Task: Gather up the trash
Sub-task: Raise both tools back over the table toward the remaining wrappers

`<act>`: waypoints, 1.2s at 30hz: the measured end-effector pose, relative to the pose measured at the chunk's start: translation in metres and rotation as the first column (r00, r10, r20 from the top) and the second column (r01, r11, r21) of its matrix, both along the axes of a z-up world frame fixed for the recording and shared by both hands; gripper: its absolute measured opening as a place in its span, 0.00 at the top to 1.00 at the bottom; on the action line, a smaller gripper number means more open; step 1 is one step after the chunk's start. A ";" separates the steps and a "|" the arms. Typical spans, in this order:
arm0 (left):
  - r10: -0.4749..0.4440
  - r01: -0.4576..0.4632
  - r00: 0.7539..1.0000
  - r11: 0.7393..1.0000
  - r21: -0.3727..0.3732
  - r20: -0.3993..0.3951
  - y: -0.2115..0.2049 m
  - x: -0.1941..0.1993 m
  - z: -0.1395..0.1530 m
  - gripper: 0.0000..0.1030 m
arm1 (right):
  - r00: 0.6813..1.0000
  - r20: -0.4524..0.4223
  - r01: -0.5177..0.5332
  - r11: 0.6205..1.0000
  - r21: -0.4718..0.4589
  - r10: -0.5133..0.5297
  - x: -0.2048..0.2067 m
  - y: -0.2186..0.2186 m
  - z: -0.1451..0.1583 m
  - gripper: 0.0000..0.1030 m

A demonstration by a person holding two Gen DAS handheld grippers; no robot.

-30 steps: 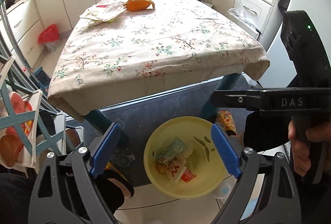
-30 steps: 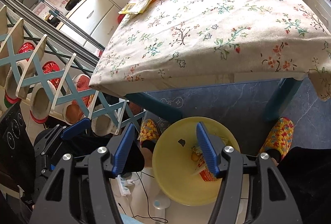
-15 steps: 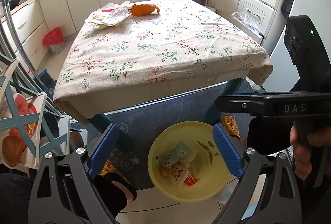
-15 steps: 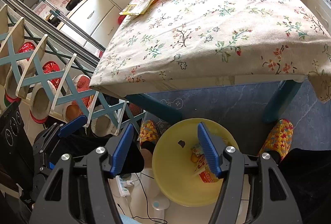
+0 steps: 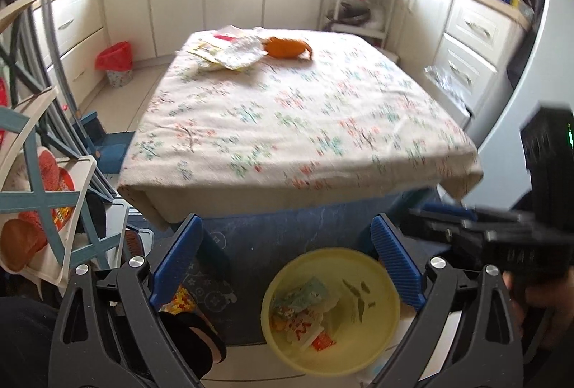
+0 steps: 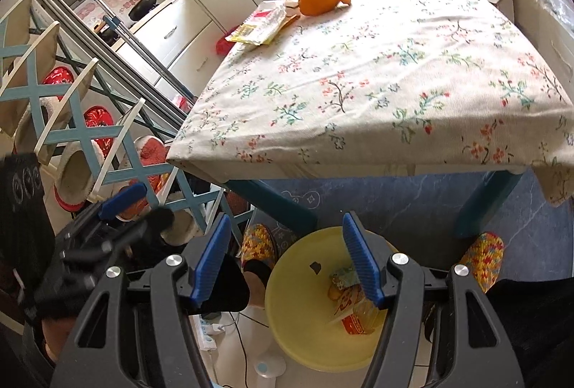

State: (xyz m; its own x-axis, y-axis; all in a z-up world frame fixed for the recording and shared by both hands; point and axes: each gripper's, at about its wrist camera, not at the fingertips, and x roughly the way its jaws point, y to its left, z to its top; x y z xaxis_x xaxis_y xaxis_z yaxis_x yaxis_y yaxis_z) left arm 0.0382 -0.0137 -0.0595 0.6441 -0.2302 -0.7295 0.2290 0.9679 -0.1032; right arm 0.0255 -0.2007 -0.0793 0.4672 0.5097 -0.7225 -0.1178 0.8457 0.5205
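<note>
beyond hand-held gripper (image 6: pixel 287 259): wrappers (image 6: pixel 267 24)

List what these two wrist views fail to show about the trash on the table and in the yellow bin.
- Wrappers at the table's far end, left wrist view: motion blur; count and print unreadable.
- Orange peel, right wrist view: what lies behind it is hidden.
- Yellow bin, right wrist view: the right gripper finger covers part of its contents.
- Bin's near rim, both views: hidden behind gripper frames.

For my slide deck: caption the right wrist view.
Open right gripper above yellow bin of wrappers; orange peel waits on table.
</note>
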 end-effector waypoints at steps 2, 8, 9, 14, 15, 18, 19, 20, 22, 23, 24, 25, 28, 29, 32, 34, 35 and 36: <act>0.022 -0.022 1.000 0.999 -0.027 0.003 0.007 0.006 0.004 0.11 | 1.000 0.005 0.000 1.000 -0.003 0.000 0.001 0.001 0.001 0.39; 0.078 -0.077 0.997 0.995 -0.070 0.018 0.024 0.027 0.015 0.11 | 1.000 0.007 0.005 1.000 0.001 -0.005 0.006 0.001 0.000 0.39; 0.086 -0.084 0.996 0.994 -0.070 0.024 0.026 0.029 0.017 0.11 | 1.000 0.005 0.005 1.000 0.002 -0.005 0.007 0.002 0.000 0.39; 0.112 -0.109 0.993 0.992 -0.069 0.044 0.030 0.040 0.023 0.10 | 1.000 0.007 0.006 1.000 0.005 -0.006 0.010 0.003 0.000 0.39; 0.111 -0.108 0.993 0.992 -0.064 0.049 0.030 0.042 0.024 0.10 | 1.000 0.008 0.009 1.000 0.007 -0.009 0.010 0.002 0.000 0.39; 0.104 -0.101 0.992 0.994 -0.046 0.067 0.029 0.047 0.028 0.10 | 1.000 0.010 0.018 1.000 0.016 -0.018 0.013 0.001 0.001 0.39; 0.102 -0.100 0.992 0.994 -0.039 0.075 0.028 0.049 0.029 0.10 | 1.000 0.011 0.020 1.000 0.020 -0.020 0.015 0.000 0.001 0.39; 0.102 -0.099 0.992 0.994 -0.036 0.080 0.028 0.051 0.030 0.09 | 1.000 0.012 0.022 0.999 0.028 -0.022 0.017 0.000 0.003 0.39; 0.101 -0.099 0.991 0.995 -0.031 0.090 0.028 0.054 0.033 0.09 | 0.999 0.020 0.025 0.999 0.035 -0.026 0.022 -0.001 0.006 0.39; 0.101 -0.099 0.990 0.995 -0.028 0.095 0.027 0.056 0.034 0.09 | 0.999 0.026 0.025 0.999 0.038 -0.026 0.025 -0.001 0.008 0.39; 0.099 -0.097 0.990 0.995 -0.026 0.100 0.028 0.057 0.035 0.09 | 0.999 0.031 0.024 0.999 0.041 -0.025 0.027 0.000 0.010 0.39; 0.098 -0.096 0.990 0.995 -0.023 0.104 0.027 0.059 0.037 0.09 | 0.999 0.037 0.021 0.999 0.046 -0.023 0.030 0.000 0.012 0.39; 0.088 -0.087 0.989 0.996 -0.013 0.116 0.026 0.067 0.040 0.09 | 0.998 0.055 0.007 0.999 0.050 -0.009 0.043 0.004 0.020 0.39; 0.083 -0.082 0.990 0.997 -0.010 0.118 0.025 0.070 0.042 0.09 | 0.998 0.060 -0.001 0.999 0.047 -0.002 0.047 0.005 0.023 0.39; 0.064 -0.066 0.988 0.998 0.007 0.137 0.024 0.081 0.048 0.09 | 0.996 0.082 -0.022 0.999 0.035 0.019 0.068 0.011 0.033 0.39; 0.062 -0.065 0.986 0.998 0.013 0.154 0.027 0.091 0.054 0.09 | 0.995 0.093 -0.038 0.999 0.022 0.036 0.084 0.014 0.038 0.39; 0.064 -0.067 0.985 0.998 0.013 0.161 0.029 0.098 0.057 0.08 | 0.994 0.098 -0.045 0.999 0.016 0.044 0.092 0.016 0.040 0.39; 0.066 -0.070 0.984 0.997 0.015 0.165 0.030 0.103 0.059 0.08 | 0.994 0.099 -0.051 0.999 0.013 0.049 0.100 0.016 0.041 0.38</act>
